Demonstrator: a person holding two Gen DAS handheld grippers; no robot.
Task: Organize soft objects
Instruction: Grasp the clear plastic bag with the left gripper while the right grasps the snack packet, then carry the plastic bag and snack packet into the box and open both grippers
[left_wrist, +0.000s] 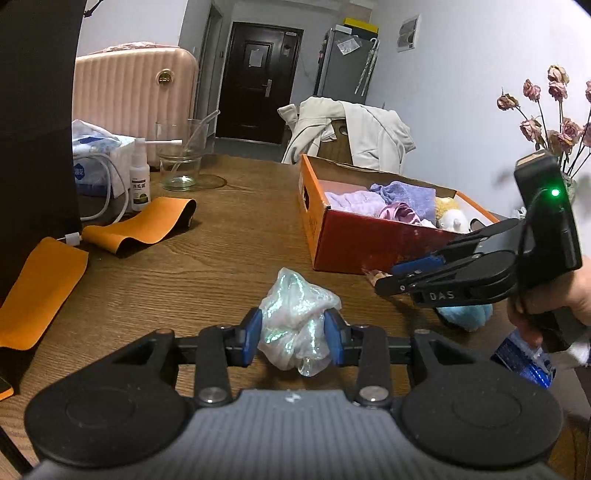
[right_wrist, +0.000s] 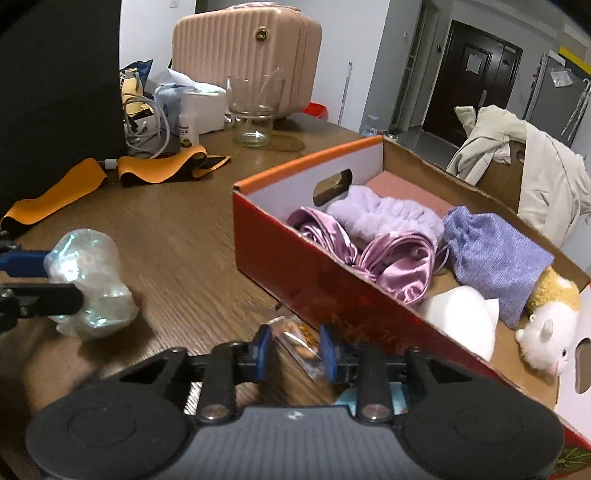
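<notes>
- The left gripper (left_wrist: 293, 332) pinches a crumpled iridescent plastic pouch (left_wrist: 297, 317) resting on the wooden table (left_wrist: 207, 258).
- The right gripper (right_wrist: 295, 349) straddles a small clear packet (right_wrist: 299, 341); contact unclear.
- Ahead-right sits the orange cardboard box (left_wrist: 354, 240); next judged: lift the pouch over its wall.

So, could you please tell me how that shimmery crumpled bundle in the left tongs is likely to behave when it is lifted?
The iridescent bundle looks like thin crumpled film, so it is probably very light and floppy. It bulges around the pads of the left tongs, so it likely squashes rather than resists. Its glossy sheen hints that it may be slippery and could slide out.
</notes>
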